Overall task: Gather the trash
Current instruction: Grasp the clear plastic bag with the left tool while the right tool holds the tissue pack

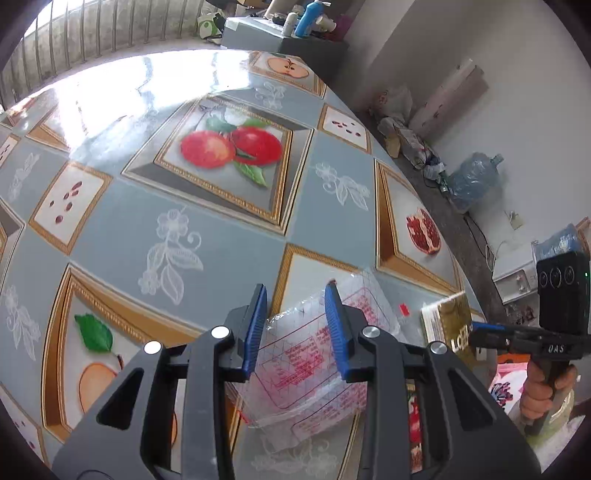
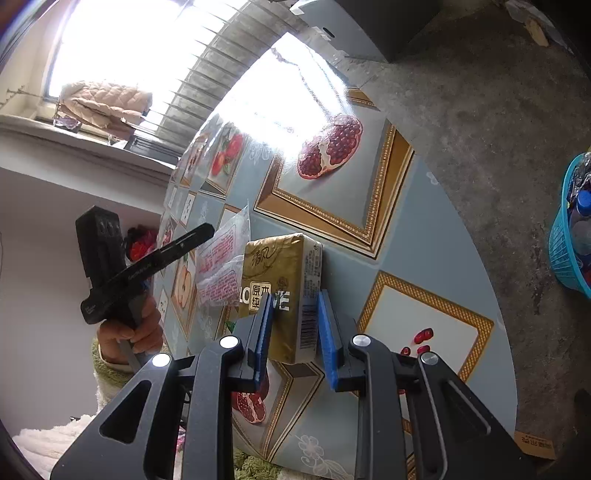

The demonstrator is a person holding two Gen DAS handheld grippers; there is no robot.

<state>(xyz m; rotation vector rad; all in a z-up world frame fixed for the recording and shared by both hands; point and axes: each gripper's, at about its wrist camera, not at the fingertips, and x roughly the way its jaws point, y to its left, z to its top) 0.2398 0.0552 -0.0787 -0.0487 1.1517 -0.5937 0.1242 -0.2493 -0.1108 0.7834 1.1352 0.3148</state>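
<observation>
A crumpled clear plastic wrapper with red print [image 1: 306, 365] lies on the table in front of me. My left gripper [image 1: 295, 302] is open, with the wrapper between its blue pads and below them. A gold tissue pack [image 2: 284, 288] lies near the table's edge; in the left wrist view the pack [image 1: 448, 325] is to the right of the wrapper. My right gripper [image 2: 295, 310] is open, with its blue pads on either side of the pack's near end. The wrapper [image 2: 221, 258] shows just left of the pack there.
The round table [image 1: 229, 229] has a glossy cloth with fruit pictures. A blue basket [image 2: 569, 236] with bottles and wrappers stands on the concrete floor to the right. A water jug [image 1: 472, 177] and bags lie along the wall. A cabinet with bottles [image 1: 295, 26] stands beyond the table.
</observation>
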